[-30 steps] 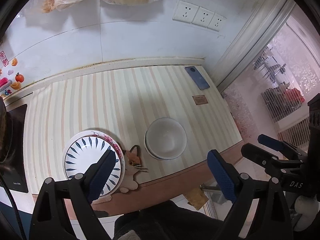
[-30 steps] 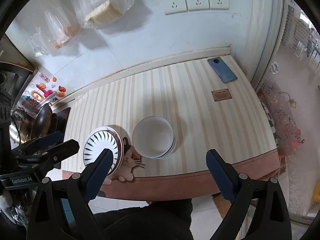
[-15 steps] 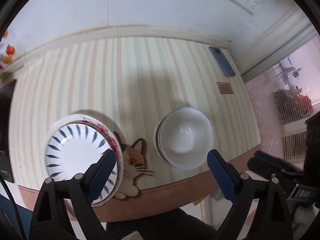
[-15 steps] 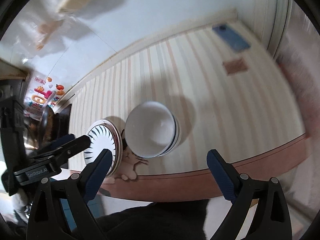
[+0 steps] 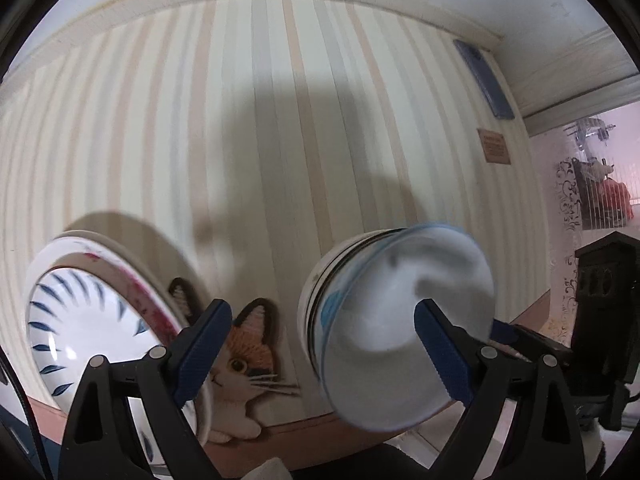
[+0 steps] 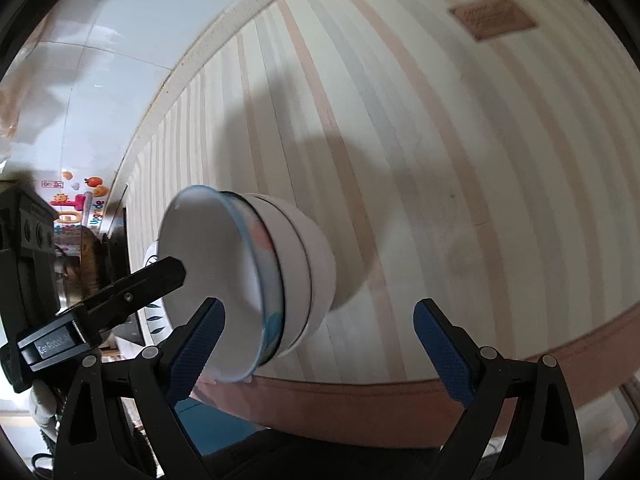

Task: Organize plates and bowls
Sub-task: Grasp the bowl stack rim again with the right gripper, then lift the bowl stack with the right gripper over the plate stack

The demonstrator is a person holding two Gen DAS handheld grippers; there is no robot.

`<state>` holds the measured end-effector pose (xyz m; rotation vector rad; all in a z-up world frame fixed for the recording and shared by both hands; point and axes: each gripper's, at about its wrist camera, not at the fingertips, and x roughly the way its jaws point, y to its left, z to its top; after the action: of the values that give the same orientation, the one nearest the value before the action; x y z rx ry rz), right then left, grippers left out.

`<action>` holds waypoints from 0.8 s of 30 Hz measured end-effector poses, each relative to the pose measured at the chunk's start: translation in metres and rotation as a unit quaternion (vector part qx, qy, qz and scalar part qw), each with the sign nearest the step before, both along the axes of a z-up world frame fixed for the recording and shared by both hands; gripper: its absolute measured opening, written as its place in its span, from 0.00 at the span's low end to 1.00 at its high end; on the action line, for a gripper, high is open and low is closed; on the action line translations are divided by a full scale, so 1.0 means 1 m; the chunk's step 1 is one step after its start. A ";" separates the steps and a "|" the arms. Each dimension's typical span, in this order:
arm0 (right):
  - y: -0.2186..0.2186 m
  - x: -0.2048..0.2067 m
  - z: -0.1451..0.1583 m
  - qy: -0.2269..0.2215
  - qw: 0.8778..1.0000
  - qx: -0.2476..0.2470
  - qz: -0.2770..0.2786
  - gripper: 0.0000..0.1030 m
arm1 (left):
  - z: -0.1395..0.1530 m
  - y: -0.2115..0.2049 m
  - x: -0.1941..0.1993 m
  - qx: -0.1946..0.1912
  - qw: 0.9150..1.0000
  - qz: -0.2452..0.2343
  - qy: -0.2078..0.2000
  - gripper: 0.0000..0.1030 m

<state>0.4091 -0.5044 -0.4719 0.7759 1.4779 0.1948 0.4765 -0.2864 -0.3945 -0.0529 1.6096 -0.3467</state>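
Observation:
A stack of white bowls [image 5: 384, 320] stands on the striped counter near its front edge; it also shows in the right wrist view [image 6: 256, 280]. A stack of plates [image 5: 92, 320], the top one white with blue leaf marks, lies to its left. My left gripper [image 5: 324, 352] is open, low over the counter, with its right finger in front of the top bowl and its left finger over the plate rim. My right gripper [image 6: 320, 344] is open, its left finger at the bowl's rim. The left gripper's finger [image 6: 136, 284] reaches over the bowl.
A cat-shaped mat [image 5: 244, 360] lies between the plates and the bowls at the counter's front edge. A blue phone [image 5: 484, 80] and a small brown card [image 5: 494, 146] lie at the far right. The wall runs along the back. A stove area [image 6: 80, 256] is at the left.
Both grippers have dropped down and come close to the counter. The bowls and plates now loom large between the fingers. Nothing has been grasped.

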 end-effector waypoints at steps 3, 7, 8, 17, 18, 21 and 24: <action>0.004 0.007 -0.019 0.006 1.000 0.025 0.002 0.94 | -0.015 0.000 0.006 0.002 1.000 0.004 0.021 0.91; 0.011 0.015 -0.035 0.009 0.999 0.041 0.001 0.94 | -0.027 0.002 0.008 -0.017 0.999 0.013 0.044 0.86; 0.012 0.016 -0.039 0.009 0.999 0.047 0.001 0.94 | -0.029 0.003 0.009 -0.024 0.998 0.016 0.047 0.83; 0.025 0.030 -0.052 0.007 0.997 0.076 0.013 0.53 | -0.033 -0.002 0.004 -0.050 0.997 0.016 0.055 0.44; 0.025 0.030 -0.051 0.006 0.997 0.076 0.013 0.53 | -0.032 -0.003 0.003 -0.049 0.997 0.016 0.054 0.44; 0.027 0.028 -0.051 -0.004 0.997 0.076 0.012 0.52 | -0.030 -0.005 0.003 -0.043 0.998 0.015 0.048 0.44; 0.025 0.023 -0.050 -0.011 0.997 0.074 0.012 0.52 | -0.029 -0.005 0.002 -0.043 0.998 0.017 0.046 0.44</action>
<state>0.4322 -0.4796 -0.5223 0.8730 1.4638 0.3329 0.4781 -0.2909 -0.4237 -0.1646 1.6814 -0.3917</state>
